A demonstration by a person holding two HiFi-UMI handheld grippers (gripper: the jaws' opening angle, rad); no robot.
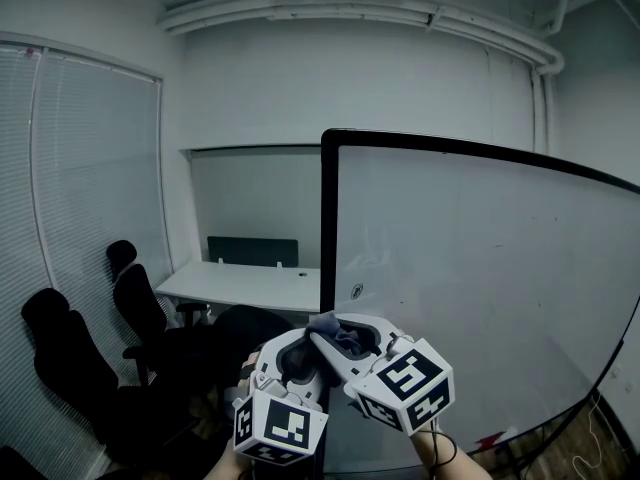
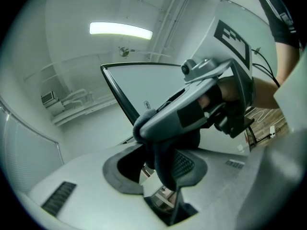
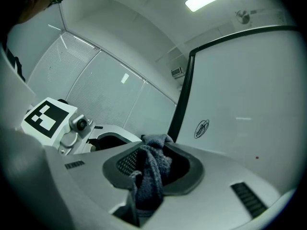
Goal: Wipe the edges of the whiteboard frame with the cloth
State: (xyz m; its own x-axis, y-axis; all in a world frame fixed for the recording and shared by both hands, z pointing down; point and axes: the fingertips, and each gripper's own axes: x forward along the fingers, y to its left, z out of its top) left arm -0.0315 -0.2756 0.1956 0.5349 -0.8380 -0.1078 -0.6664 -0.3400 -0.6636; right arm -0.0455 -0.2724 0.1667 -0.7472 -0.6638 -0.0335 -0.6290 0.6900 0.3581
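A dim office: blinds (image 1: 90, 188) on the left, a white desk (image 1: 240, 283) at the far wall. On the right stands the whiteboard, with its black frame (image 1: 327, 218) untouched. The right gripper (image 1: 350, 336) has its fingers clamped on the bunched cloth (image 1: 330, 326), near the frame's left edge. The left gripper (image 1: 292, 356) has narrow fingers that appear to pinch the cloth's hanging tail. The step is likely the approach. Next, the cloth must be pressed onto the frame.

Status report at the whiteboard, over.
Grippers: left gripper and right gripper both shut on cloth. Cloth low at frame left edge; contact unclear. Nothing blocking the edge above.
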